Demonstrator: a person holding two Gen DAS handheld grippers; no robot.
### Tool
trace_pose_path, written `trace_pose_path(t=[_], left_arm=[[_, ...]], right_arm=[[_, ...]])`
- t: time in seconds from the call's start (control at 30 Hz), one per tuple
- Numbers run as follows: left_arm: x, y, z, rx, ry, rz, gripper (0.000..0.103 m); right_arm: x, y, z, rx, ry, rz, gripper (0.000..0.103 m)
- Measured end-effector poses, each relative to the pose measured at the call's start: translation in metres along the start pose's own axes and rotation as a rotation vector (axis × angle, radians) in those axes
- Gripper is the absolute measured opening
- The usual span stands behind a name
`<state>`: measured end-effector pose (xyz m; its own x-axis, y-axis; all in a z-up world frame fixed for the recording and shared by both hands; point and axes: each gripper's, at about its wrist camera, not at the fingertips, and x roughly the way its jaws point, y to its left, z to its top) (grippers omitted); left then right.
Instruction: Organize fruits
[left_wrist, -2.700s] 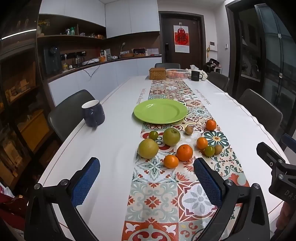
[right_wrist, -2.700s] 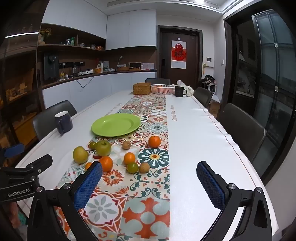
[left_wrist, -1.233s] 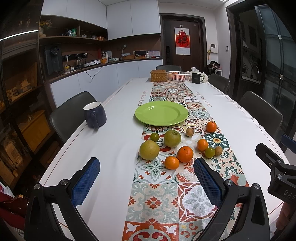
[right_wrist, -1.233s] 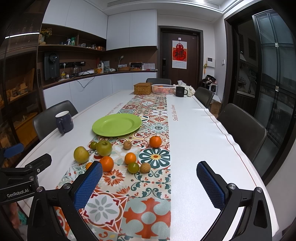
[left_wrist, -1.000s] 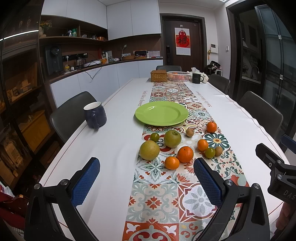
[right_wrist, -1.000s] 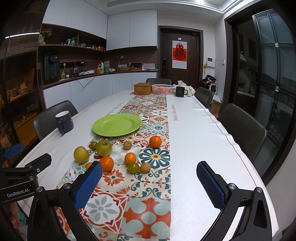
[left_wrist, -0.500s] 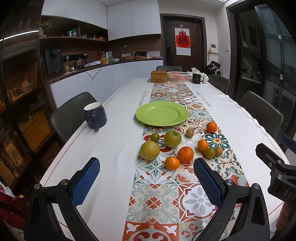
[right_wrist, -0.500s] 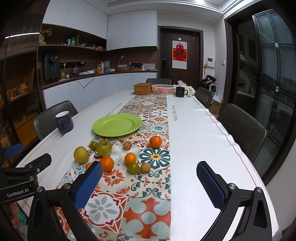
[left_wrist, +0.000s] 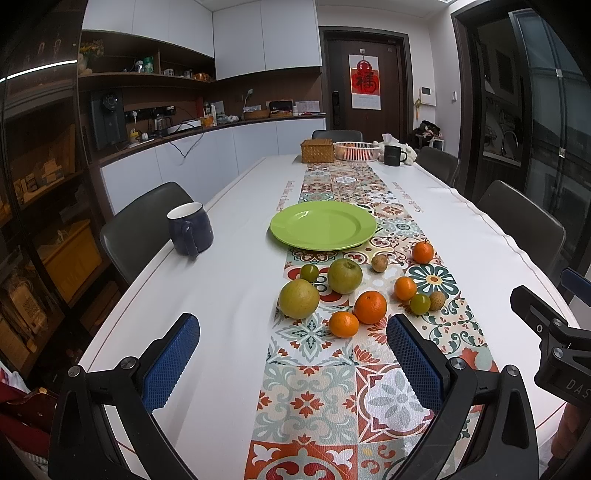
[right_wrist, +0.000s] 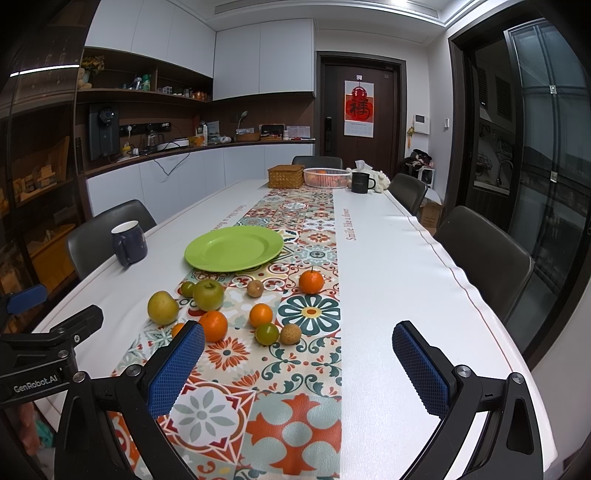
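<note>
Blue-padded left gripper (left_wrist: 293, 354) and right gripper (right_wrist: 297, 360) both gaping empty, right finger (right_wrist: 176, 365) partly hiding a small orange (right_wrist: 177, 329), green plate (left_wrist: 323, 225) lying bare.

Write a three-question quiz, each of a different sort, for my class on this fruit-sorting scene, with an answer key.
1. True or false: the green plate already holds a fruit.
2. How many orange citrus fruits lie on the patterned runner?
A) two B) four C) six
3. Fill in: both the left gripper and the right gripper are ____.

Key
1. False; the plate is bare.
2. B; one sits nearest the plate, and three more lie closer to the grippers.
3. Open; each holds nothing.
</note>
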<state>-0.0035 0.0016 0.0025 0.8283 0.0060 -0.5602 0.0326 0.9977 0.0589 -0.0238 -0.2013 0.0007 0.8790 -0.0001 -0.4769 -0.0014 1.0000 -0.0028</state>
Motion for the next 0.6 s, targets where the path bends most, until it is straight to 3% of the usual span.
trace_pose_path(t=[0.6], left_arm=[[0.02, -0.012, 0.001, 0.057, 0.025, -0.008, 0.103]], right_arm=[[0.027, 0.002, -0.001, -0.023, 0.059, 0.059, 0.102]])
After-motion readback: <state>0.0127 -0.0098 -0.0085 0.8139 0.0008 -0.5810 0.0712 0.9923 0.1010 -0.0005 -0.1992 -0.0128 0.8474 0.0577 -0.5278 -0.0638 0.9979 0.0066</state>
